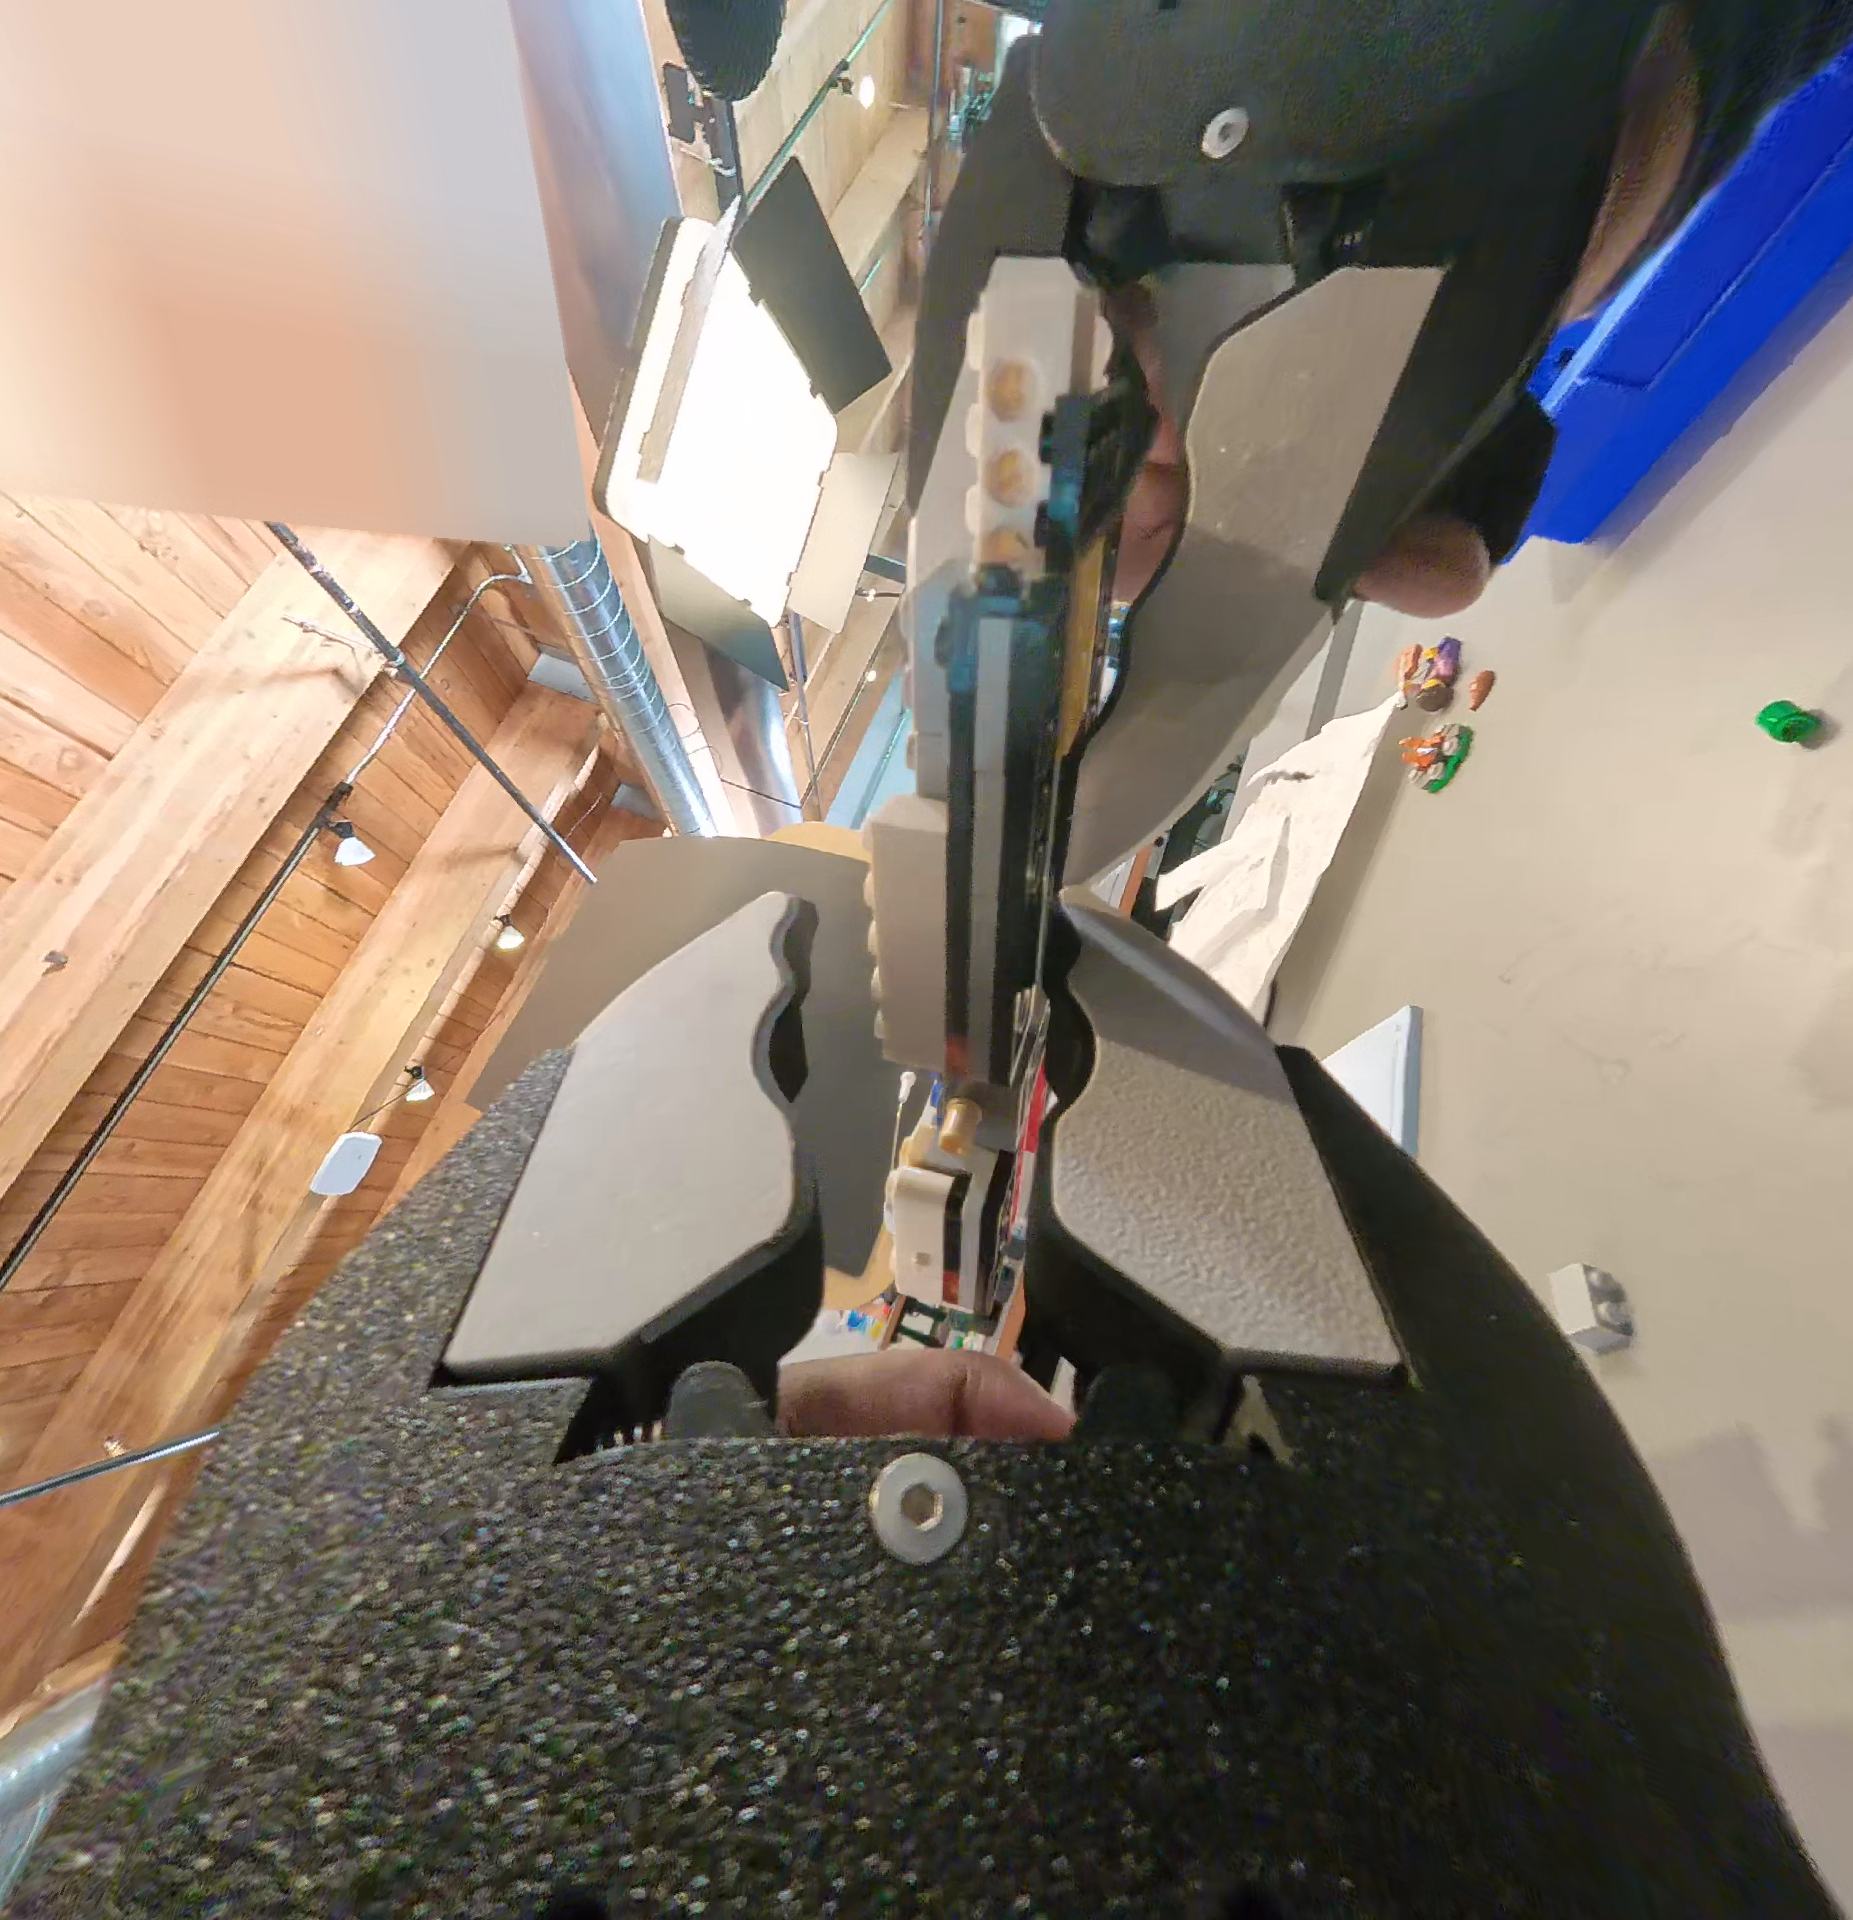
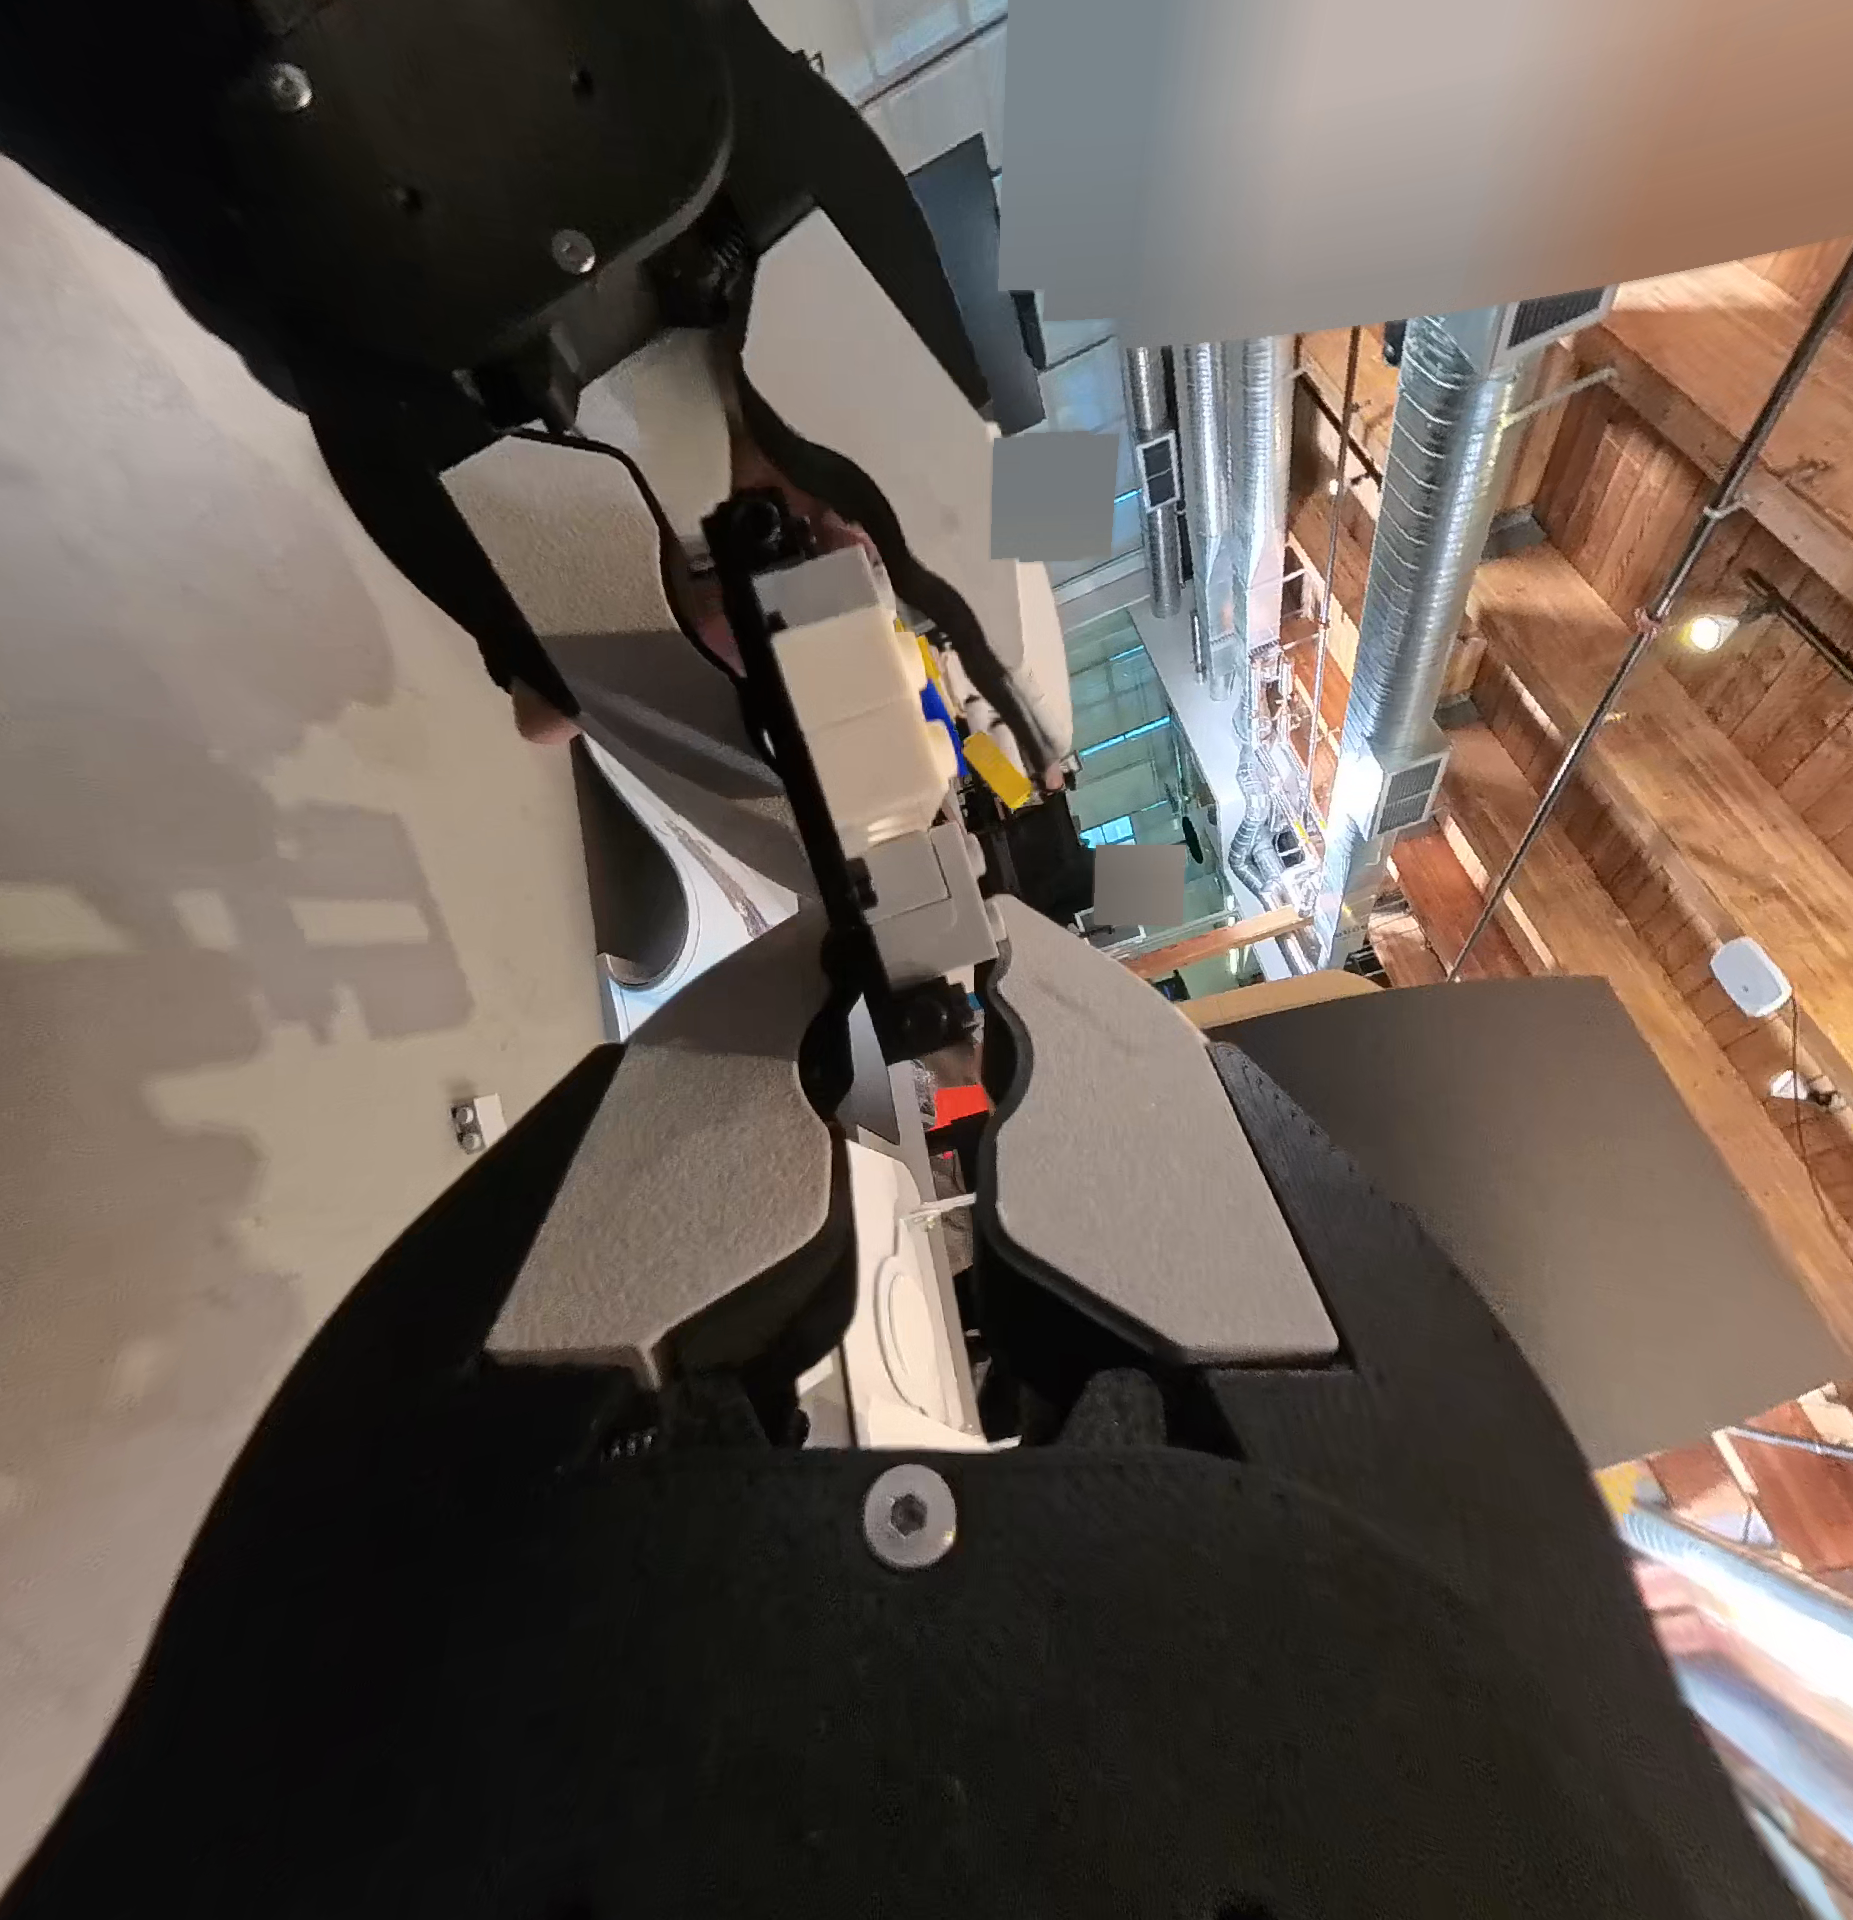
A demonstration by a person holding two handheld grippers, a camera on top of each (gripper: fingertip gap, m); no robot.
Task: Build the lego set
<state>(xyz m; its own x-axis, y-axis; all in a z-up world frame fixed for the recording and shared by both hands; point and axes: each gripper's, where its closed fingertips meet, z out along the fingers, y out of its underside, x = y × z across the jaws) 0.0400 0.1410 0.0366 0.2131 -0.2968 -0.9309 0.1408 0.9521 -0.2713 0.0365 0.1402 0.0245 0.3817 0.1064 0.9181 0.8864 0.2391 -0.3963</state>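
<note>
Closest to the left wrist camera, the left gripper point(image 1: 932, 997) stands with its grey fingers point(image 1: 683, 1049) parted around the near end of a long toy-brick assembly point(image 1: 989, 831), a thin black plate with grey and white bricks stacked on one face. The right-hand finger touches the black plate; the left-hand one shows a narrow gap from the grey brick, so it is not pressing there. Further along, the right gripper point(image 1: 1130, 520) closes on the far end of that same assembly.

From the right wrist camera, the right gripper point(image 2: 906, 987) has its fingers point(image 2: 1088, 1039) shut narrowly on the black plate and the grey brick at the nearer end of the assembly point(image 2: 860, 727), which runs up and away, tilted, to the left gripper point(image 2: 756, 540) at its other end. The assembly is held up in the air between the two.

Beyond, a pale grey desk point(image 1: 1628, 1039) carries a small grey two-stud brick point(image 1: 1587, 1309), a green piece point(image 1: 1786, 721), small colourful toy figures point(image 1: 1433, 717), a white paper sheet point(image 1: 1286, 842) and a blue bin point(image 1: 1711, 312).
</note>
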